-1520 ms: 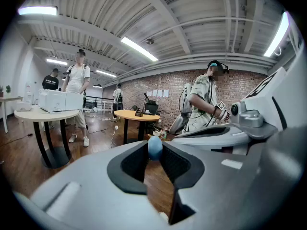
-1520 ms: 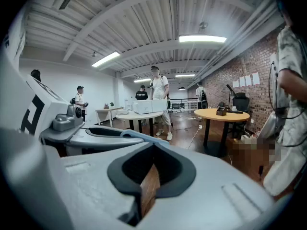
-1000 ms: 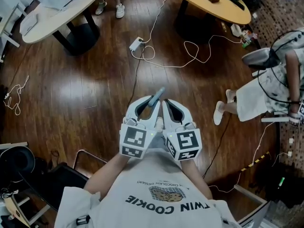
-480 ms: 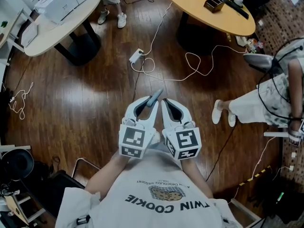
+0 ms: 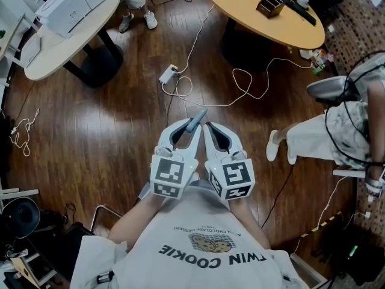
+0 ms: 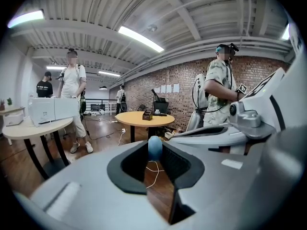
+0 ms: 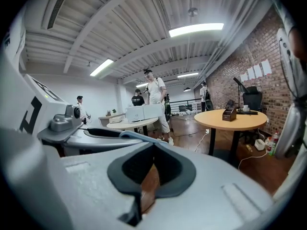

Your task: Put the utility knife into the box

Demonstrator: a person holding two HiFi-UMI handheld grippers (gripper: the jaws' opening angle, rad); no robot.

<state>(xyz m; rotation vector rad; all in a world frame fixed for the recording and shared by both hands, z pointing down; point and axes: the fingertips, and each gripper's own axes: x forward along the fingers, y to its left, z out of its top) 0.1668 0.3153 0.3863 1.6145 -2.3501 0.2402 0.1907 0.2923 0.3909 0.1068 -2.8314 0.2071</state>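
I hold both grippers side by side in front of my chest, over the wooden floor. My left gripper (image 5: 191,129) is shut on a blue-grey utility knife (image 5: 197,120), whose end sticks out past the fingertips. In the left gripper view the knife (image 6: 154,148) shows as a rounded blue tip pinched between the jaws of the left gripper (image 6: 154,153). My right gripper (image 5: 208,129) is shut with nothing in it, as the right gripper (image 7: 152,147) view also shows. A small dark box (image 5: 269,5) stands on the round orange table (image 5: 240,8) far ahead.
White cables and a power strip (image 5: 167,74) lie on the floor ahead. A white table (image 5: 60,44) with a white machine stands at the left. A person (image 5: 337,131) sits at the right, and other people stand further off.
The floor, cables and tables have slid a little down the head view. Both grippers keep the same pose, with the knife still in the left one.
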